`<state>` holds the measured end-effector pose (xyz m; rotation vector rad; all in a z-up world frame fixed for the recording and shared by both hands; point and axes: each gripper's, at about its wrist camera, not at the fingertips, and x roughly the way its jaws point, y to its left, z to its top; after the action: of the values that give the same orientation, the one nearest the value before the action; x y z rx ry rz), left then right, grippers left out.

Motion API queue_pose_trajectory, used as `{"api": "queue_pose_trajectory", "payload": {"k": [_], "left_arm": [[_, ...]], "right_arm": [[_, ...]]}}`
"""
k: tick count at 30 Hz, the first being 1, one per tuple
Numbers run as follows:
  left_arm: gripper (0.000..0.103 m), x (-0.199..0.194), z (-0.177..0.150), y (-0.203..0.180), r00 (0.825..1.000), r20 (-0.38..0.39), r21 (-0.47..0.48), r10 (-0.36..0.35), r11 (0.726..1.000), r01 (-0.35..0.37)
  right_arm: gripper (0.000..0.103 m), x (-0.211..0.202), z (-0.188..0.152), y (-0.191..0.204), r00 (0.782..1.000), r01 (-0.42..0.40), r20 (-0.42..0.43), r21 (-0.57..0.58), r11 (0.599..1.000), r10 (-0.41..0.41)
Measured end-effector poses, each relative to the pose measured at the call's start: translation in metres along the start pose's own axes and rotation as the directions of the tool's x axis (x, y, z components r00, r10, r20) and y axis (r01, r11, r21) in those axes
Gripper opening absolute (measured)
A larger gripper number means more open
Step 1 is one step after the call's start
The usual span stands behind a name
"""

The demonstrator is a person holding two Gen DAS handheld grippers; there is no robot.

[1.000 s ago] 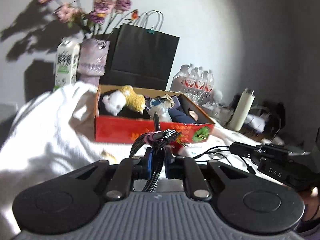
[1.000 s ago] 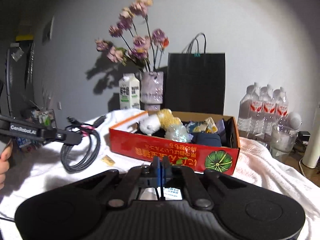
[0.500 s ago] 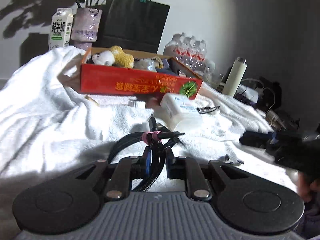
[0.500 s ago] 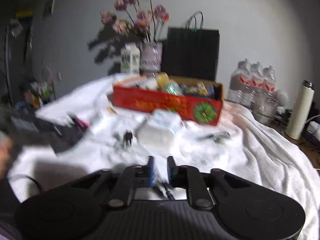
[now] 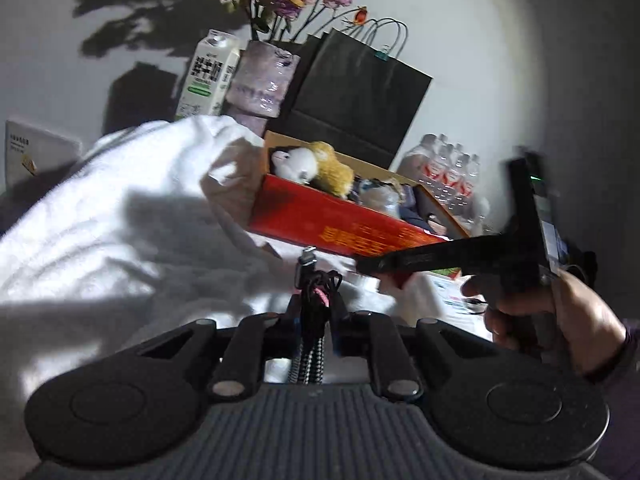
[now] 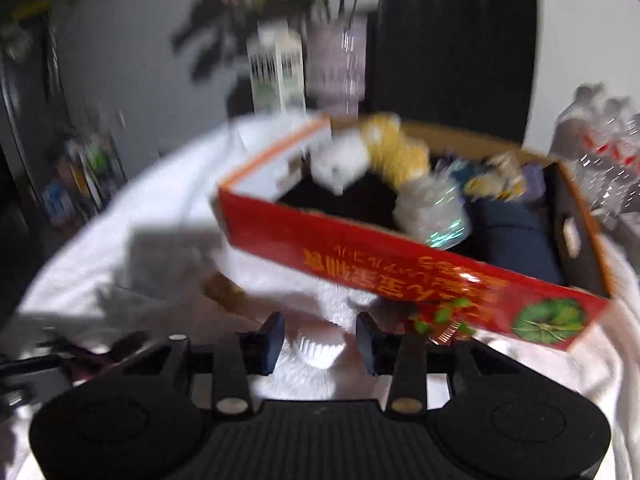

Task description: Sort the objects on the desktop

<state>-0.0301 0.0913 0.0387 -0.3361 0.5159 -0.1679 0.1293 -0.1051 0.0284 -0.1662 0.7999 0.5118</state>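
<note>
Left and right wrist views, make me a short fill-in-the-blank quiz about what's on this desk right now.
1. The left gripper is shut on a bundled ____.
2. The white and yellow plush toys lie inside the ____ box.
3. The milk carton stands beside a vase of ____.
4. Behind the box stands a black paper ____.

Missing words: cable; red; flowers; bag

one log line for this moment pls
left gripper: shut on coiled black braided cable | right gripper: jaws opening, nothing gripped | target: red cardboard box of toys on white cloth
</note>
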Motion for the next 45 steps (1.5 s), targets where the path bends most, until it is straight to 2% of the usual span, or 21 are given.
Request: {"api": "queue_pose_trajectory", "payload": {"k": [2,3,5,6,9,12,15,20,27,30,33,36,40,43,45], "left_arm": [[0.019,0.005,0.001,0.002,0.997,-0.013,0.021,0.075,0.997,-0.074],[0.021,0.010,0.000,0.004,0.996,-0.033,0.028,0.088,0.996,-0.087],[0.020,0.017,-0.003,0.011,0.996,-0.065,-0.003,0.054,0.999,-0.054],[0.016,0.019,-0.005,0.015,0.996,-0.083,-0.025,0.025,0.999,-0.027],[0.012,0.019,-0.009,0.017,0.996,-0.084,-0.063,0.001,0.998,-0.007],[0.012,0.003,-0.010,0.000,0.999,-0.041,-0.011,0.021,1.000,-0.021],[0.012,-0.016,-0.010,-0.021,0.999,0.011,0.054,0.039,0.998,-0.039],[0.012,-0.046,-0.007,-0.059,0.995,0.094,0.131,0.029,0.991,-0.041],[0.012,-0.075,-0.023,-0.104,0.990,0.138,0.216,-0.015,0.976,-0.015],[0.012,-0.084,-0.031,-0.117,0.990,0.136,0.253,-0.047,0.967,0.011],[0.012,-0.084,-0.030,-0.123,0.990,0.128,0.267,-0.065,0.963,0.029],[0.012,-0.078,-0.015,-0.120,0.992,0.104,0.260,-0.078,0.964,0.049],[0.012,-0.063,0.035,-0.106,0.995,0.050,0.261,-0.085,0.963,0.069],[0.012,-0.033,0.082,-0.100,0.998,0.034,0.274,-0.047,0.961,0.036],[0.012,-0.003,0.112,-0.098,0.999,0.002,0.275,-0.042,0.961,0.040]], "right_arm": [[0.038,0.025,0.008,0.005,0.995,0.055,-0.084,-0.027,0.998,-0.057],[0.037,0.033,0.009,0.009,0.991,0.069,-0.107,-0.054,0.996,-0.074],[0.037,0.041,0.007,0.012,0.989,0.079,-0.121,-0.070,0.994,-0.087],[0.037,0.040,0.006,0.013,0.990,0.082,-0.109,-0.073,0.994,-0.090],[0.037,0.025,0.000,0.014,0.998,0.046,-0.045,-0.068,0.997,-0.049],[0.037,-0.015,-0.007,0.016,0.996,0.046,0.086,-0.078,0.996,-0.039],[0.037,-0.064,-0.022,0.016,0.975,0.052,0.221,-0.069,0.996,-0.036],[0.037,-0.141,-0.061,0.013,0.920,0.068,0.390,-0.046,0.997,-0.045],[0.037,-0.213,-0.131,0.006,0.850,0.114,0.514,0.037,0.993,-0.117],[0.037,-0.229,-0.166,0.008,0.846,0.092,0.519,0.088,0.992,-0.125],[0.037,-0.238,-0.185,0.007,0.852,0.060,0.510,0.126,0.990,-0.117],[0.037,-0.245,-0.182,0.004,0.841,0.075,0.525,0.120,0.990,-0.127],[0.037,-0.254,-0.159,-0.005,0.826,0.045,0.557,0.075,0.996,-0.079],[0.037,-0.249,-0.120,-0.018,0.816,0.056,0.575,0.042,0.998,-0.070],[0.037,-0.238,-0.084,-0.030,0.821,0.046,0.568,0.034,0.998,-0.057]]}}
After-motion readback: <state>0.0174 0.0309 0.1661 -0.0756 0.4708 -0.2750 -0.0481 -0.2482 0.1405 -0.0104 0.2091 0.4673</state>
